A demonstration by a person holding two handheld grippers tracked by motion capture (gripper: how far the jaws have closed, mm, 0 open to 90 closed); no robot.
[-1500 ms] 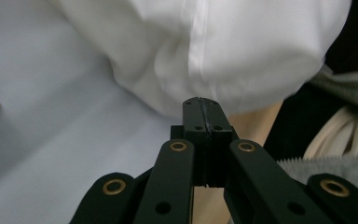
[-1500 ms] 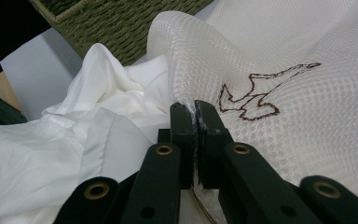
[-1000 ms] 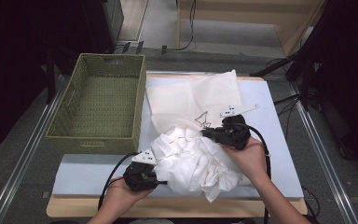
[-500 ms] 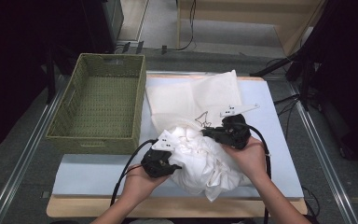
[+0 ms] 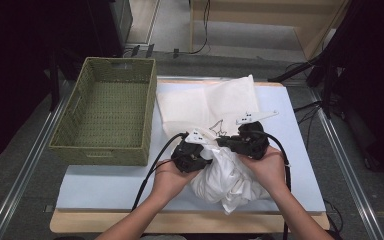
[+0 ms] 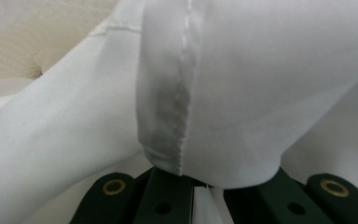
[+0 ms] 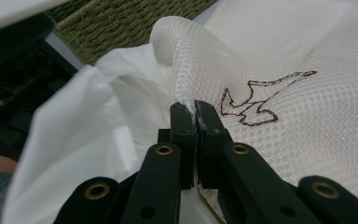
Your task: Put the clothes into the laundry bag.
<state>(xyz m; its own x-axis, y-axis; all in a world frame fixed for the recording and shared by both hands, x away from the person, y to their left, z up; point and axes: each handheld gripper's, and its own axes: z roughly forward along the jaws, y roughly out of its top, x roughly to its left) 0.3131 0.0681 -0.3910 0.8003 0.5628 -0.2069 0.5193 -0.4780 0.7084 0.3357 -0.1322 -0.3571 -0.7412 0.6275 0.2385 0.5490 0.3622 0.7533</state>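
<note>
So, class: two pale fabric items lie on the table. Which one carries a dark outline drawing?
The mesh bag, the cream netted one lying flat beside the green basket. The smooth white garment, bunched between both tongs, is plain.

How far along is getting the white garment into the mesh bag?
Done: right gripper is shut on the mesh bag edge. In hand: left gripper grips the garment at the bag's edge. Left: most of the garment is bunched outside the bag; the basket holds nothing.
</note>
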